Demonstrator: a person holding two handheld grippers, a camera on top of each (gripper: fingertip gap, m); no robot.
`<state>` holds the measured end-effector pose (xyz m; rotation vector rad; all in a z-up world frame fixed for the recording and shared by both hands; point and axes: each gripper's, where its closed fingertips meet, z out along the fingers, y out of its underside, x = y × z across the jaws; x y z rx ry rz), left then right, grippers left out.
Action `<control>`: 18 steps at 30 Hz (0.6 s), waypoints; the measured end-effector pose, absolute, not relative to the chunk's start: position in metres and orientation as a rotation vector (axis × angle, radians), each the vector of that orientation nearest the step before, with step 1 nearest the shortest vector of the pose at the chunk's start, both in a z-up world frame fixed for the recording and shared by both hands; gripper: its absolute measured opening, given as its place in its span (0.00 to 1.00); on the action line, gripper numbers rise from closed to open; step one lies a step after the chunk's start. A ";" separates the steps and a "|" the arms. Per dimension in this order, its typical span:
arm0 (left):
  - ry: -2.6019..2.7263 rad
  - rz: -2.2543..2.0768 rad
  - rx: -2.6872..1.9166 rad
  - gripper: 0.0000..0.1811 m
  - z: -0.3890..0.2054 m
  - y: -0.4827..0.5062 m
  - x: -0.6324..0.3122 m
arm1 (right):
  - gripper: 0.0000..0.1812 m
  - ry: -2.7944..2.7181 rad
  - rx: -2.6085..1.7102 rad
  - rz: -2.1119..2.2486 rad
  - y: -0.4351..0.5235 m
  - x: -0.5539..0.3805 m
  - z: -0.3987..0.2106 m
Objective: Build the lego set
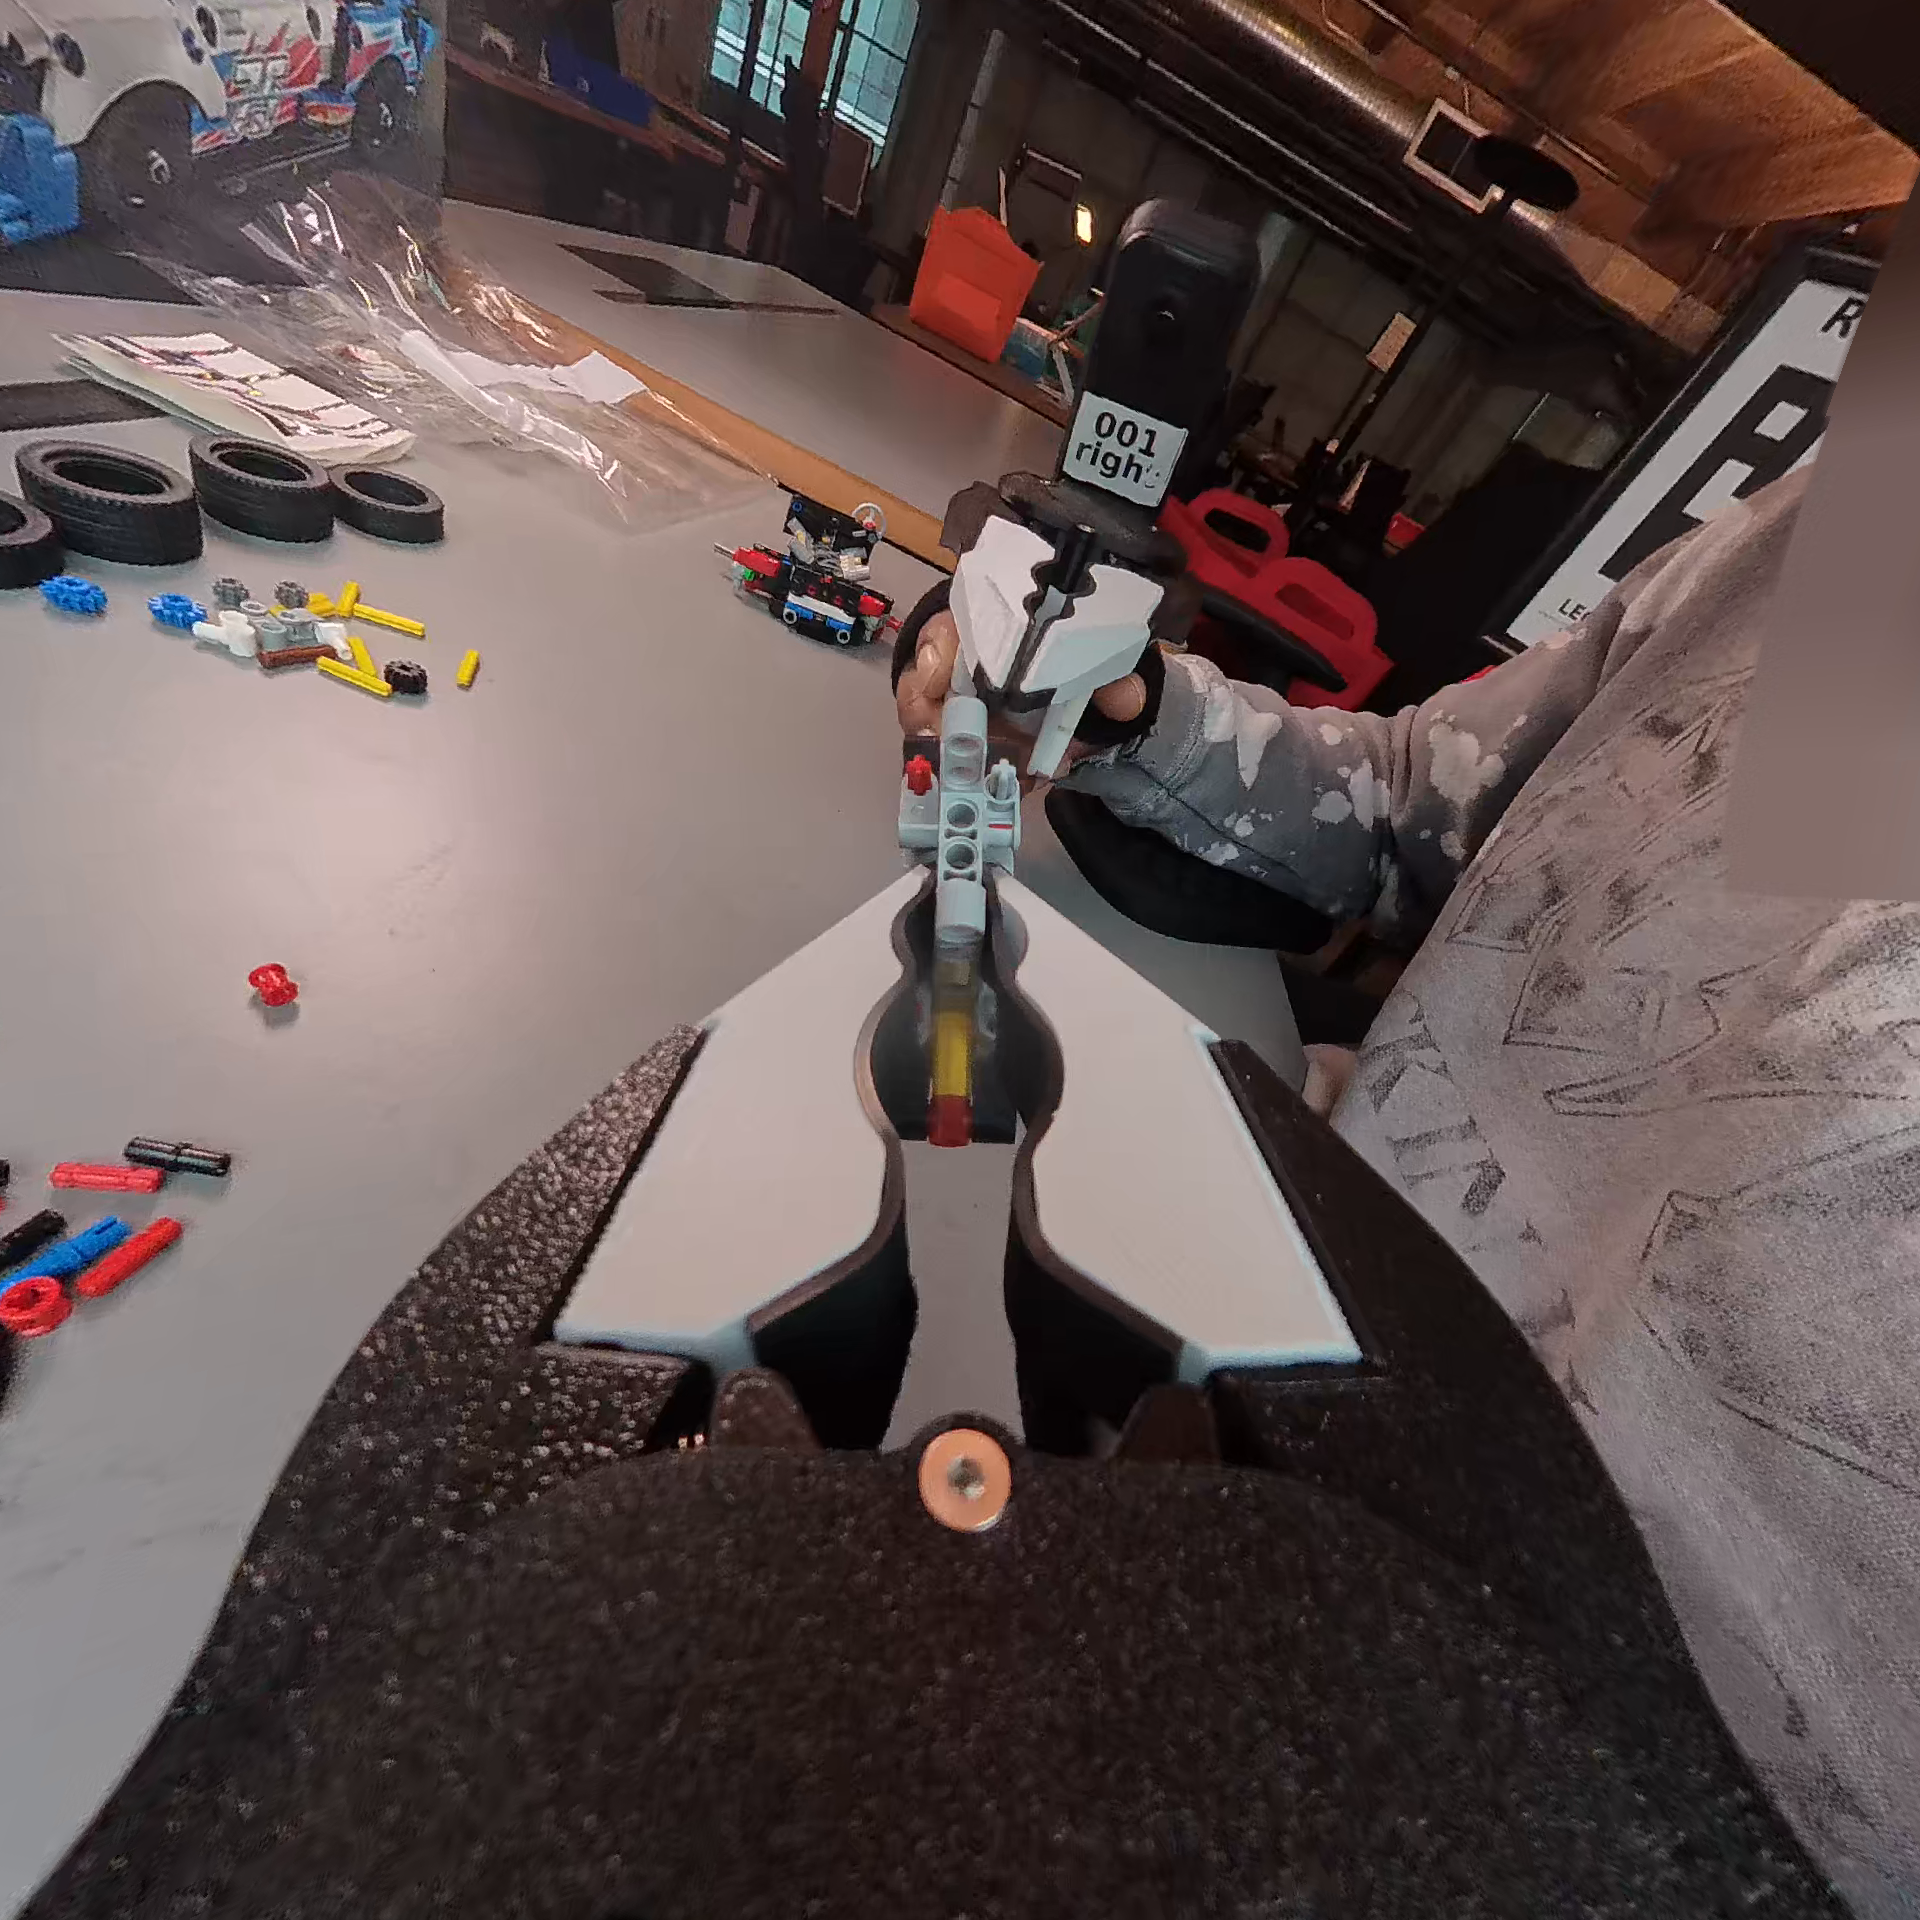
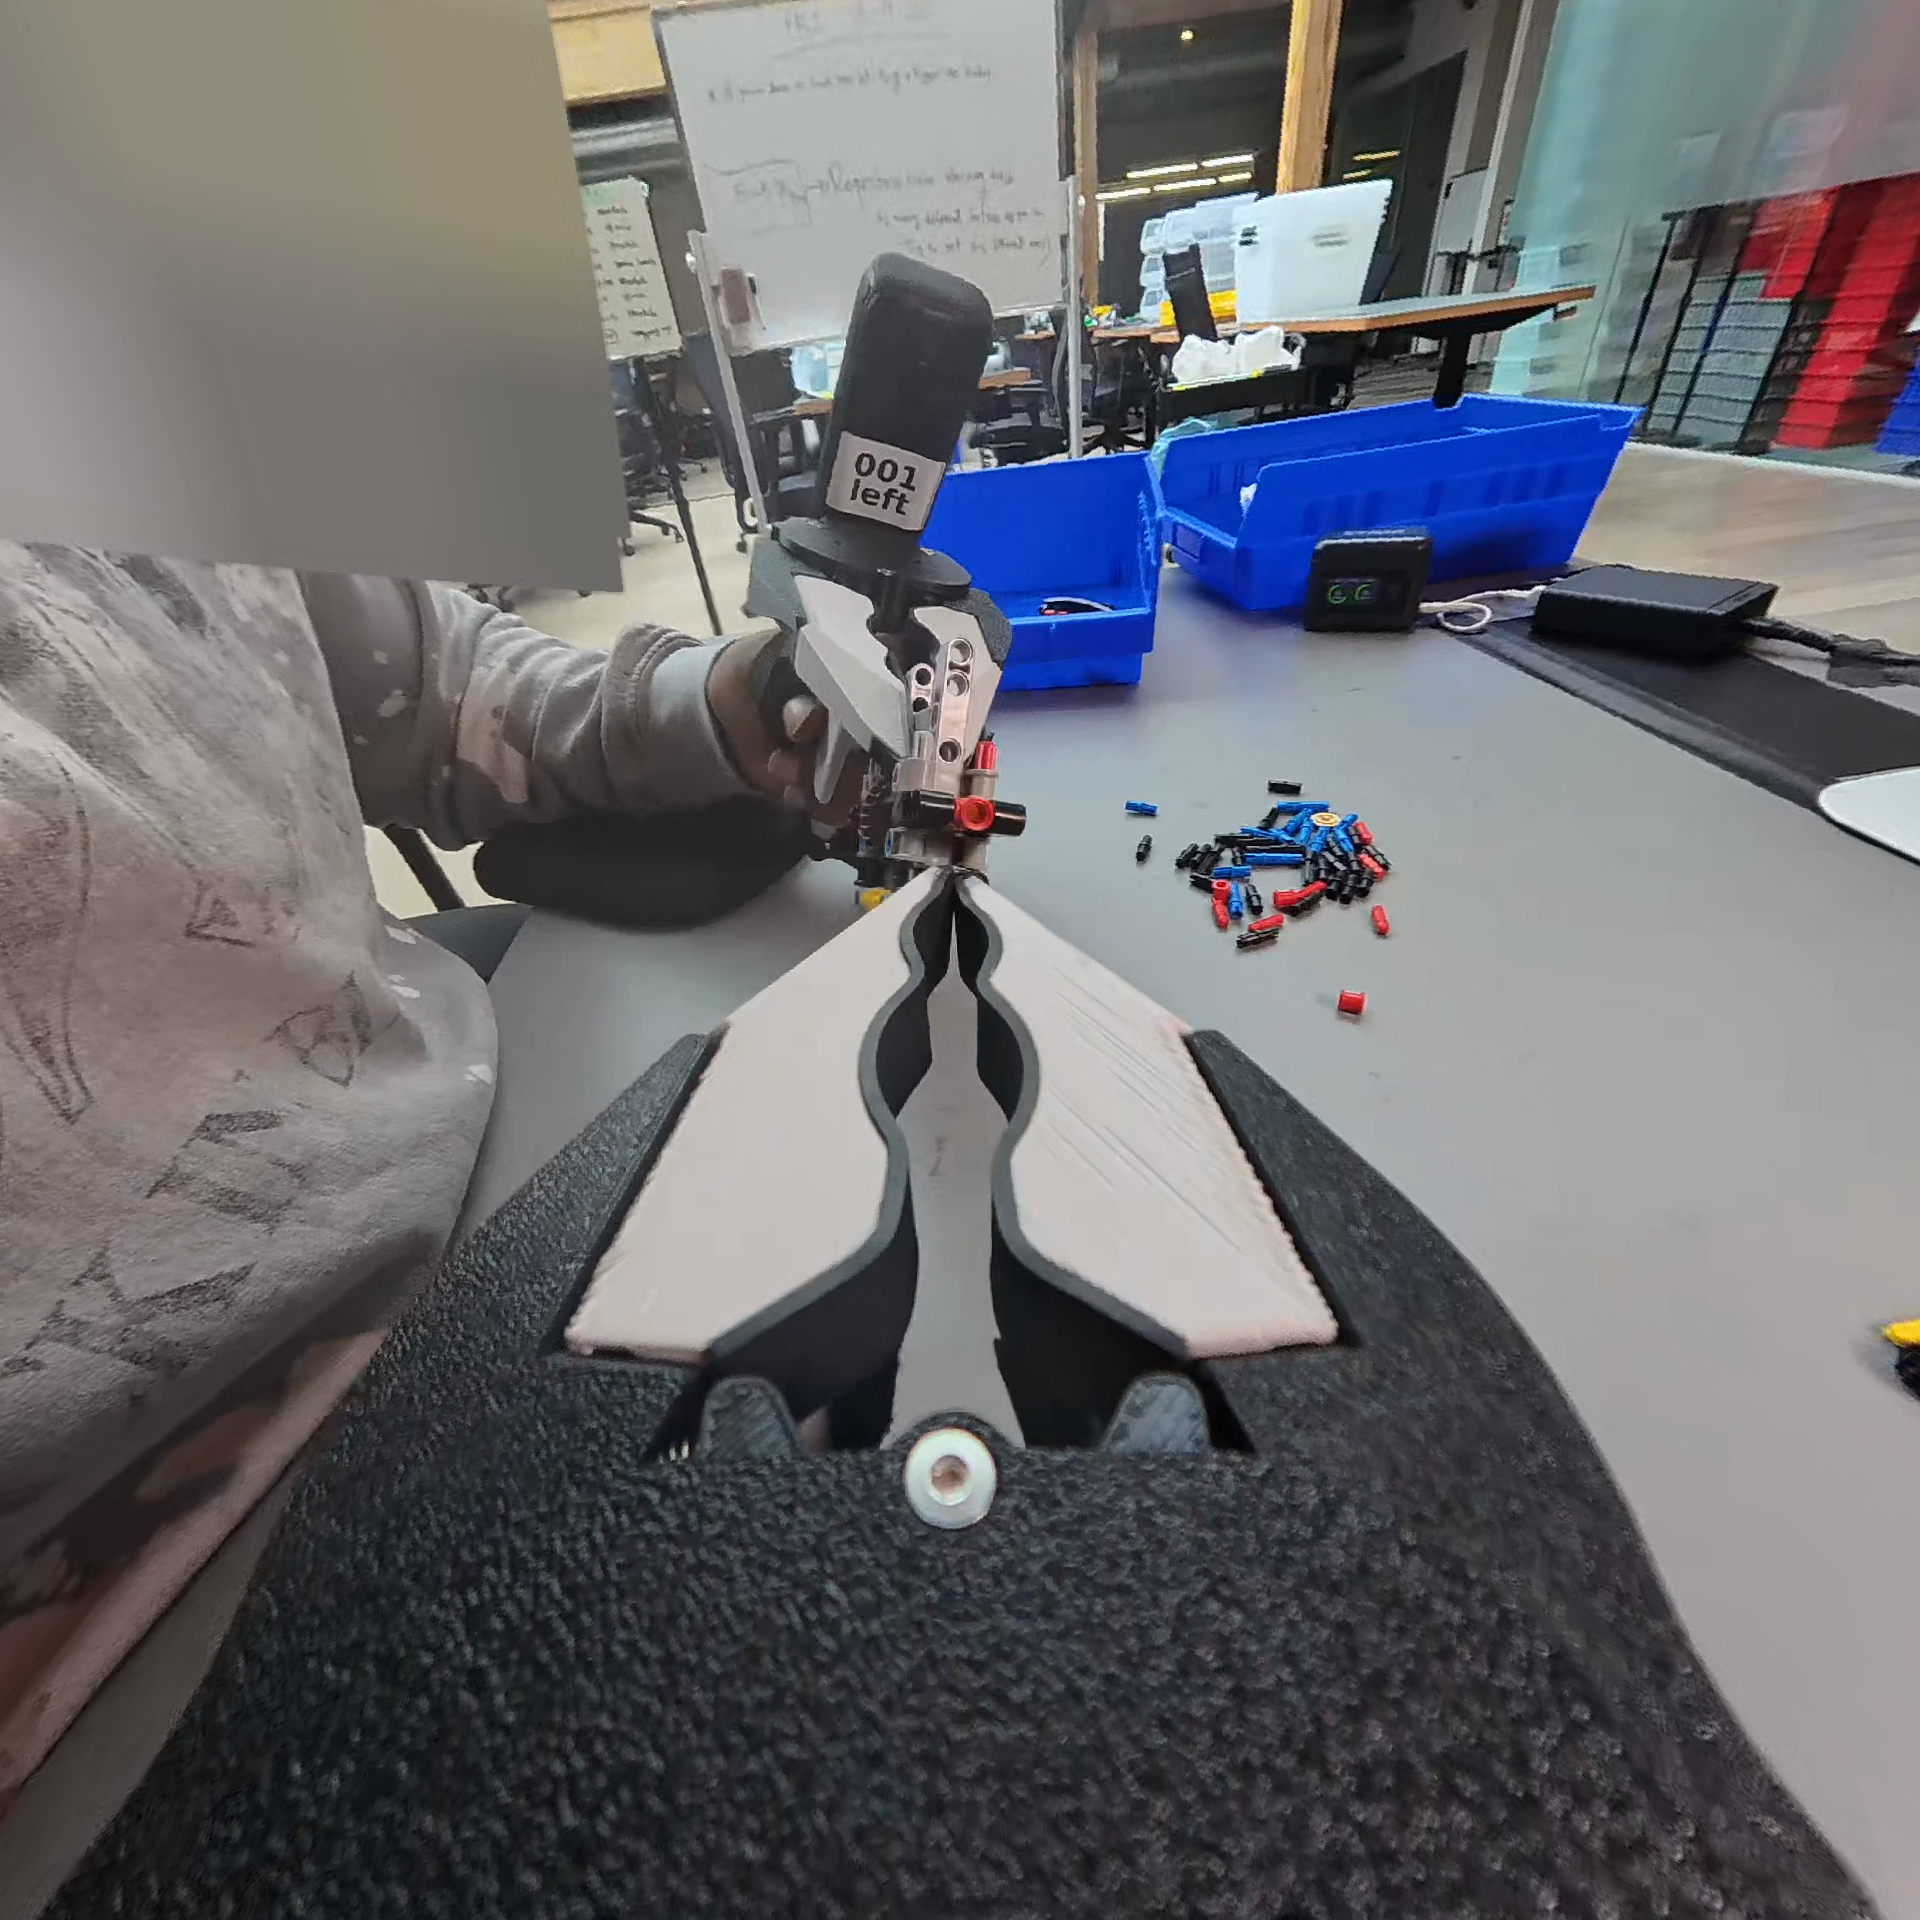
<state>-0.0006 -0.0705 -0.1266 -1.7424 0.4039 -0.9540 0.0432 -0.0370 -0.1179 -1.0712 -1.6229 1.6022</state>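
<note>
My left gripper (image 1: 956, 899) is shut on a small lego sub-assembly (image 1: 958, 821): a grey beam with holes, a yellow axle with a red end between my fingers, and a red pin on its side. I hold it above the grey table (image 1: 520, 935). My right gripper (image 2: 954, 881) is shut, with its tips pinching the near end of the same sub-assembly (image 2: 940, 800). In the left wrist view the right gripper (image 1: 1039, 764) comes down onto it from above. The left gripper (image 2: 878, 800) also shows in the right wrist view.
Black tyres (image 1: 114, 499), loose coloured pieces (image 1: 312, 634), a partly built chassis (image 1: 821, 582) and a clear plastic bag (image 1: 416, 353) lie to the left. A pile of small pins (image 2: 1288, 862), blue bins (image 2: 1382, 499) and a black device (image 2: 1366, 592) are on the right.
</note>
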 end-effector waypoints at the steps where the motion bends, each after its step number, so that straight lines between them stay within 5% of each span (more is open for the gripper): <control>1: 0.387 -0.983 -1.753 0.03 -0.129 -0.070 0.001 | 0.00 -1.618 -1.068 1.565 -0.037 0.041 -0.120; 5: 0.245 -1.145 -1.741 0.03 -0.128 -0.066 0.002 | 0.12 -1.668 -1.114 1.511 -0.047 0.031 -0.133; 18: 0.071 -1.353 -1.656 0.03 -0.121 -0.063 0.000 | 0.12 -1.536 -1.334 1.820 -0.057 0.018 -0.128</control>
